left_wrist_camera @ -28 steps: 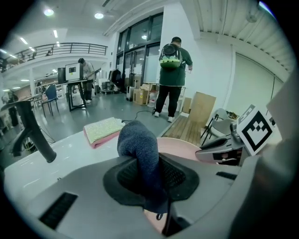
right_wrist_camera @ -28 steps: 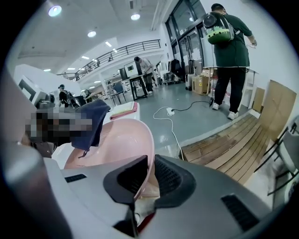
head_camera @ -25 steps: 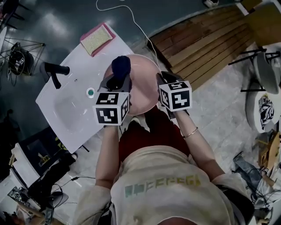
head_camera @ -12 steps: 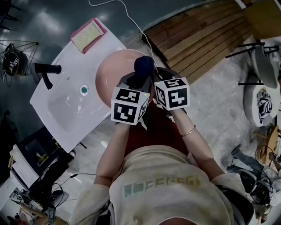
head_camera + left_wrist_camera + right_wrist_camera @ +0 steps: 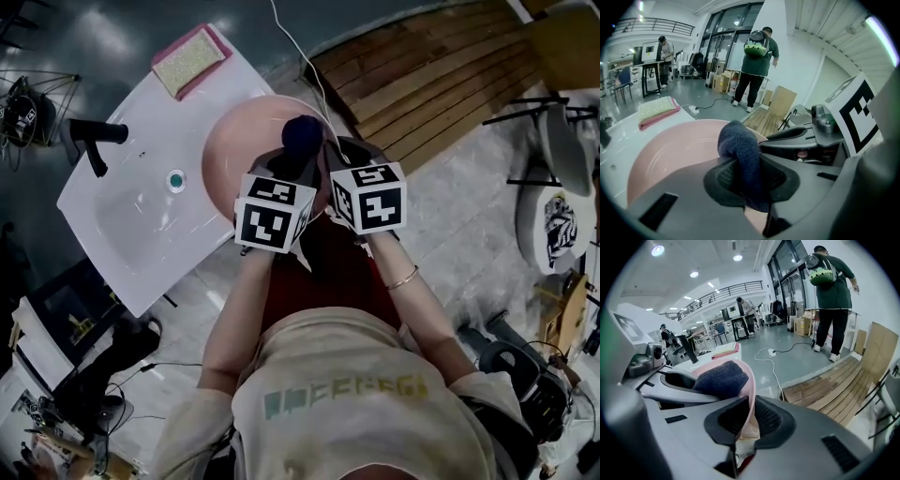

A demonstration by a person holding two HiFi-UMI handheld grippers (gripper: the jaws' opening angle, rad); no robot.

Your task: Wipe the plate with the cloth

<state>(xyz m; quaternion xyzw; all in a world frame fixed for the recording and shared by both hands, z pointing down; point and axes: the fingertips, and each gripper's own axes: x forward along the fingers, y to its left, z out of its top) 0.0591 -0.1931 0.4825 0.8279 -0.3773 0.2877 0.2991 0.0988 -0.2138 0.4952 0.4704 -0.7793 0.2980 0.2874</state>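
Note:
A pink plate (image 5: 239, 145) is held over the right end of a white sink top (image 5: 141, 159). My right gripper (image 5: 749, 420) is shut on the plate's (image 5: 751, 380) near rim and holds it up. My left gripper (image 5: 746, 180) is shut on a dark blue cloth (image 5: 740, 154), whose bunched end (image 5: 302, 133) rests against the plate's (image 5: 670, 154) inner face near the right rim. From the right gripper view the cloth (image 5: 721, 377) lies over the plate's edge, just left of my jaws. The two grippers sit side by side, almost touching.
A yellow sponge on a pink pad (image 5: 189, 58) lies at the sink top's far end. A black tap (image 5: 94, 141) and a green drain (image 5: 175, 179) belong to the basin. Wooden boards (image 5: 422, 84) lie on the floor to the right. A person with a backpack (image 5: 757, 70) stands beyond.
The left gripper carried the cloth from the plate's upper left across to its right side, close beside the right gripper. The plate stayed in the right gripper's hold.

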